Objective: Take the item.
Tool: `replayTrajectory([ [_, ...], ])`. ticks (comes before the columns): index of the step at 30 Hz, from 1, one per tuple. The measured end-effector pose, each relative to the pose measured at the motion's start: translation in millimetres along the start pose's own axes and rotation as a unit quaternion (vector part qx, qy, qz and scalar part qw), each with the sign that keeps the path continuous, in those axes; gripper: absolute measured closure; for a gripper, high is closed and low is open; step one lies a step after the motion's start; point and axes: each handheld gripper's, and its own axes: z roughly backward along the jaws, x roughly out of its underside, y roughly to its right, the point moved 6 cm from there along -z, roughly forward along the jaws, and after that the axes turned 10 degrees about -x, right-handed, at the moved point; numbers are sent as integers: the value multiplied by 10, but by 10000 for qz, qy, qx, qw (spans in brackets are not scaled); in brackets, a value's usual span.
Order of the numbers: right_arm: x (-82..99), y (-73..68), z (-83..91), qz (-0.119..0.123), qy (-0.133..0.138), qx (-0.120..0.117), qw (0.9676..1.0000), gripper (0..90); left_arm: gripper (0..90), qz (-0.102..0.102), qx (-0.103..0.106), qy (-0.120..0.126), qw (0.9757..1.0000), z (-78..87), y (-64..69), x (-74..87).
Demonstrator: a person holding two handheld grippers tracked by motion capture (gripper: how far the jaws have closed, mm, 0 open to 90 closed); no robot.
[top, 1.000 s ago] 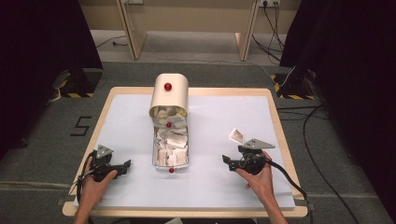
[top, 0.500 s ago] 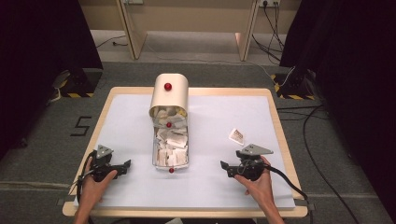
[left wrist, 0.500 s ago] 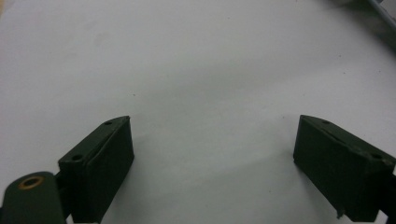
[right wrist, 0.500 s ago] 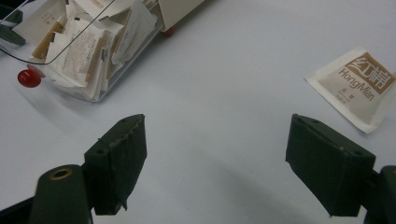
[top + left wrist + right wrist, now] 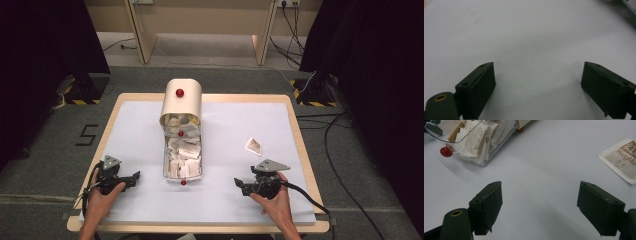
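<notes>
Centrally on the counter (image 5: 130, 125) stands a clear drawer (image 5: 183, 159) pulled out of a rounded cream box (image 5: 181, 101), and it serves as the landmark. Its tray is packed with small white and tan sachets, and a red knob (image 5: 183, 182) sits on its near end, with another red knob on the box's top.

Right of the drawer, well apart from it, one loose sachet (image 5: 254, 145) lies flat on the pale counter surface; in the right gripper view it shows at the upper right edge (image 5: 621, 160), white with a brown printed panel, tilted and only partly in frame.

Nearer to the person than that sachet, and right of the drawer's near end, the right gripper (image 5: 243, 186) rests low in a hand, pointing toward the drawer. Its fingers (image 5: 487, 207) are spread wide with nothing between them, just bare counter; the drawer's knobbed end (image 5: 446, 151) appears at the upper left of its view.

Left of the drawer's near end, the left gripper (image 5: 134, 177) is held in the other hand, also aimed toward the drawer. Its fingers (image 5: 480, 87) are likewise spread wide over the counter, holding nothing.
</notes>
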Motion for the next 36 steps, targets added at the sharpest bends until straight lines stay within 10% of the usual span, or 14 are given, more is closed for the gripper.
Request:
replayTrajectory([
  [36,325,-289,-48,198,-457,-188,9986,215,113,1,0,1,10000,0,0,0],
])
